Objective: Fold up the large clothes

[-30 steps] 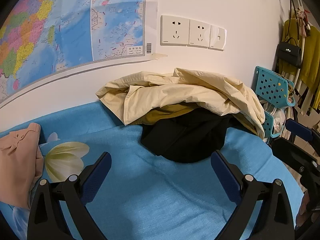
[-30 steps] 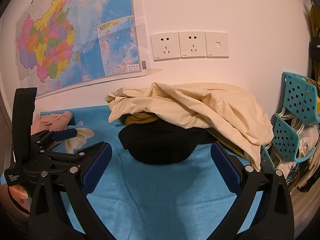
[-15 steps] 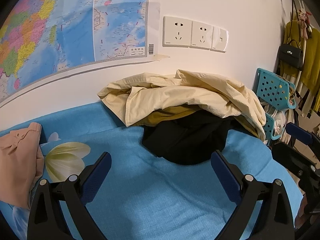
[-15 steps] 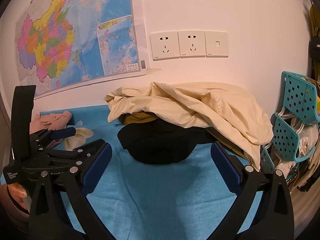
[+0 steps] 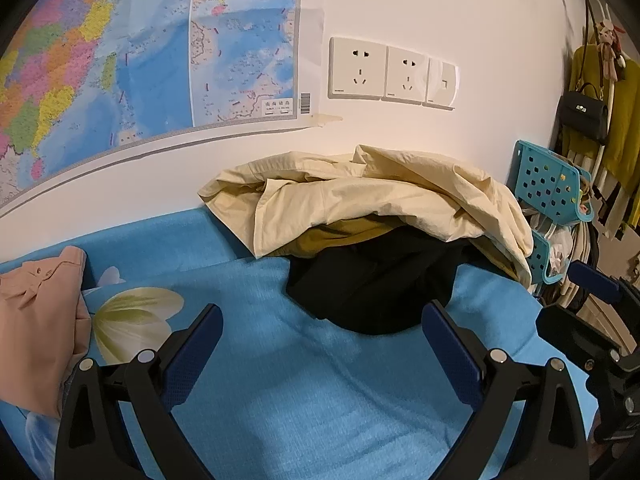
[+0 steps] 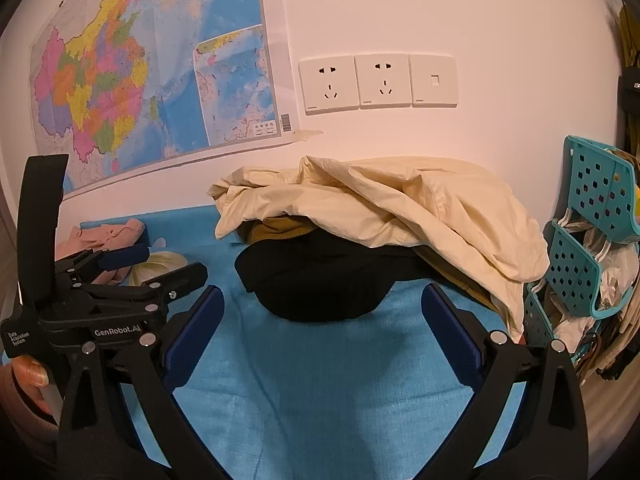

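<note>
A heap of clothes lies against the wall on the blue sheet [image 5: 280, 392]: a cream garment [image 5: 372, 200] on top, a mustard one [image 5: 340, 236] under it, a black one [image 5: 372, 288] at the front. The heap also shows in the right wrist view, cream [image 6: 400, 204] over black [image 6: 320, 284]. My left gripper [image 5: 322, 320] is open and empty, just short of the black garment. My right gripper [image 6: 322, 300] is open and empty, its jaws either side of the black garment's front edge. The left gripper's body [image 6: 112, 300] shows at the left of the right wrist view.
A folded pink garment [image 5: 36, 320] lies at the left on the sheet. A teal perforated rack [image 6: 588, 240] stands right of the heap, with hanging clothes and a black bag [image 5: 582, 114] beyond. A map [image 6: 140, 80] and sockets [image 6: 376, 80] are on the wall.
The left gripper has crept slightly back or up, so the heap sits a little lower in its view. The right gripper has barely moved. Both stay open.
</note>
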### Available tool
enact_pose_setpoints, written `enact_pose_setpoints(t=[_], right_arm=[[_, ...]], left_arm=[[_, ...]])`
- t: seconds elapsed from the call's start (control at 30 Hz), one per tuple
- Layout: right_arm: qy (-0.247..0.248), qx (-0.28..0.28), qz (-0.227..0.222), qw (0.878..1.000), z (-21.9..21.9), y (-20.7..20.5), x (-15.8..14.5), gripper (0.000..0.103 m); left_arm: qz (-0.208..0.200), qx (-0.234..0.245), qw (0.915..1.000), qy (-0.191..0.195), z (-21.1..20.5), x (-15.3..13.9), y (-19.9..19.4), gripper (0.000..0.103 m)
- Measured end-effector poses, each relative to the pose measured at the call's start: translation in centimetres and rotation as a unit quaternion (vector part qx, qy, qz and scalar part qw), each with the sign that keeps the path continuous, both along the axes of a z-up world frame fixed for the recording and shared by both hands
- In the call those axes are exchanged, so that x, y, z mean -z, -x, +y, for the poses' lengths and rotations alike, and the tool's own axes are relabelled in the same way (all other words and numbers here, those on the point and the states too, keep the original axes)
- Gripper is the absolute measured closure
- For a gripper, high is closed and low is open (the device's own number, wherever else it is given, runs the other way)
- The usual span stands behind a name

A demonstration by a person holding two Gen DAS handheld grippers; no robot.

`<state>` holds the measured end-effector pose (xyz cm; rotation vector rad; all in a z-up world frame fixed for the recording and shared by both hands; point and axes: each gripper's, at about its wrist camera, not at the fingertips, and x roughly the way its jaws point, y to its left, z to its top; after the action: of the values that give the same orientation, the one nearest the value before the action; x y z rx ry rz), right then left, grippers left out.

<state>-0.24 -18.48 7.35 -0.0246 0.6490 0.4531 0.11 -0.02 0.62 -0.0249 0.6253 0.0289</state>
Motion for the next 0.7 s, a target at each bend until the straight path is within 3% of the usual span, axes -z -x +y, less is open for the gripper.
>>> enact_pose_setpoints(t=[0.13,0.4,0.7], right_arm=[[-0.001,-0.001,0.003,1.000,0.0,0.1,0.3,0.006],[0.001,0.000,0.007,1.000,-0.2,-0.3,0.5,0.006],[0.012,0.000,0.004,1.000,-0.2,-1.1,0.5,0.006]], left_arm=[[-0.014,-0.002,0.9999,0.000,0.1,-0.2,0.1,0.007],[0.014,-0.003,0.9998,0.012,0.1,-0.1,-0.3,0.007],[0.011,-0.003,0.9994,0.033,0.2,-0.4,-0.9,0.007]])
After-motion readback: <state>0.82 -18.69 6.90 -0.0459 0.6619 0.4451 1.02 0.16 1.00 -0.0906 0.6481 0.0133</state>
